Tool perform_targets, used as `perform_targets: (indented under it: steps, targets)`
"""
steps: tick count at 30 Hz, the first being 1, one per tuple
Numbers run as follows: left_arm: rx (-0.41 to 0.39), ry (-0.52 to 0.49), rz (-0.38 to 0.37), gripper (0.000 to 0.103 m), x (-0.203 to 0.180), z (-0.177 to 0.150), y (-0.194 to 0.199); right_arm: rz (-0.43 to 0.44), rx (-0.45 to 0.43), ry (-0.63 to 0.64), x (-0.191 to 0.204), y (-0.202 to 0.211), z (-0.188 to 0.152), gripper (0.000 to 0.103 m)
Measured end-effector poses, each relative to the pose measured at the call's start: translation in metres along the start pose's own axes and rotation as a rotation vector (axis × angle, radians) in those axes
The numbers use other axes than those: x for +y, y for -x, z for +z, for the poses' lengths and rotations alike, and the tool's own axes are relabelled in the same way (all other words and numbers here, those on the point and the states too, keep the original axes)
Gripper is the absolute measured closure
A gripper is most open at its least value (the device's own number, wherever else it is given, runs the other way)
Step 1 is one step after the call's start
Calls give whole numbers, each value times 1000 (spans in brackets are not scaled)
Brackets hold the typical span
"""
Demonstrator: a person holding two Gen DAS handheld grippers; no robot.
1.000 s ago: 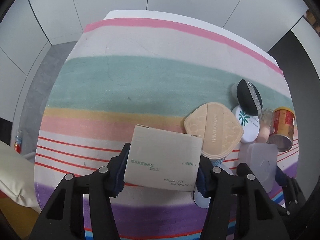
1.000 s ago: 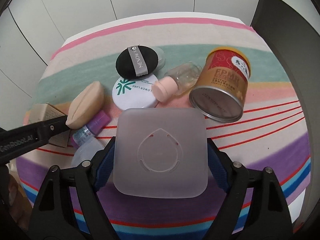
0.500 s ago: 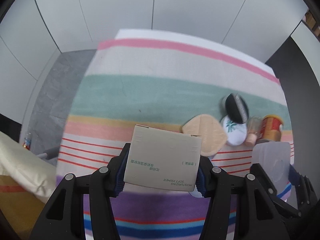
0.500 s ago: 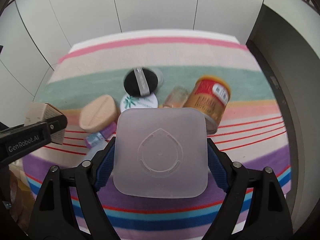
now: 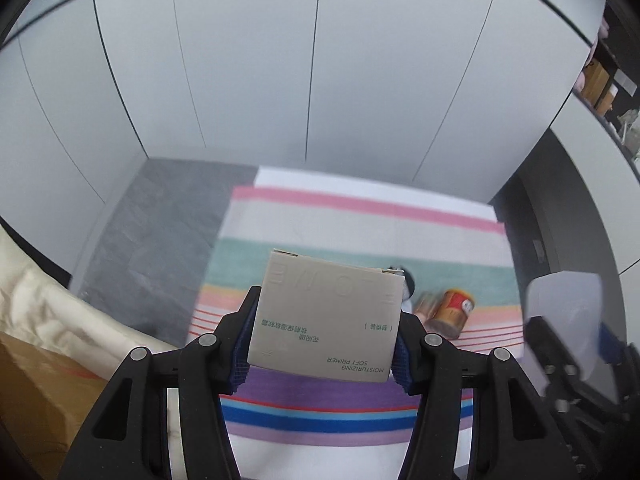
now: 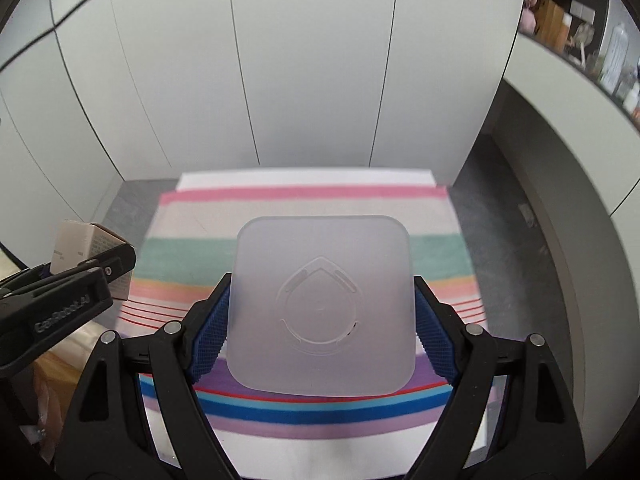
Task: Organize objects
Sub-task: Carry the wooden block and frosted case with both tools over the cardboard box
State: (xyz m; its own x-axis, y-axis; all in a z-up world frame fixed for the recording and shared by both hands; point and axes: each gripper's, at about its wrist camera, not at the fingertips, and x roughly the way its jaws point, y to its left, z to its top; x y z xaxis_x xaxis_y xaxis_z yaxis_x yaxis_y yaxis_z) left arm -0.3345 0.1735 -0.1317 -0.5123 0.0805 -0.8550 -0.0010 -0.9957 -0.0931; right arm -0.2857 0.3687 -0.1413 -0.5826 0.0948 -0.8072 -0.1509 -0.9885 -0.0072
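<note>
My left gripper (image 5: 322, 338) is shut on a beige cardboard primer box (image 5: 326, 316), held high above the striped table (image 5: 360, 208). My right gripper (image 6: 320, 334) is shut on a frosted square plastic case (image 6: 320, 304) with a drop-shaped outline on its lid. That case (image 5: 564, 324) and the right gripper also show at the right edge of the left wrist view. The left gripper with its box (image 6: 86, 248) appears at the left of the right wrist view. A gold and red can (image 5: 452, 310) lies on its side far below; the held box hides most other items.
The table wears a cloth (image 6: 304, 200) striped in pink, green, red, purple and blue. Grey floor (image 5: 160, 232) lies to its left, white wall panels (image 5: 320, 60) behind. A cream cushion (image 5: 52, 312) and brown surface (image 5: 36, 396) sit at lower left; shelves (image 6: 592, 40) stand at upper right.
Both grippers have risen well above the table with their loads still clamped. The table and the items on it look much smaller, and more wall and floor show.
</note>
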Motion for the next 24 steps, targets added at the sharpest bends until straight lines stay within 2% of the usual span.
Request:
perform_targets:
  steps: [4,10,13,17,24]
  targets:
    - [-27,10,-51,47,0,13,51,7,-58,11,-5,55,18,18]
    - [-82,5,-58,47,4,20,127,33,-145,5,-17,138,32,18]
    - [-91,-1,-83,47,6,18,157,49,-158,-18,-22,163,35,18]
    - [-106,-5,-92,47,7,13,186,37,-217,-21,-25,200,37,18]
    - [-119,-21,-96,47,3,1,214,41,-253,-6,-23,240,36,18]
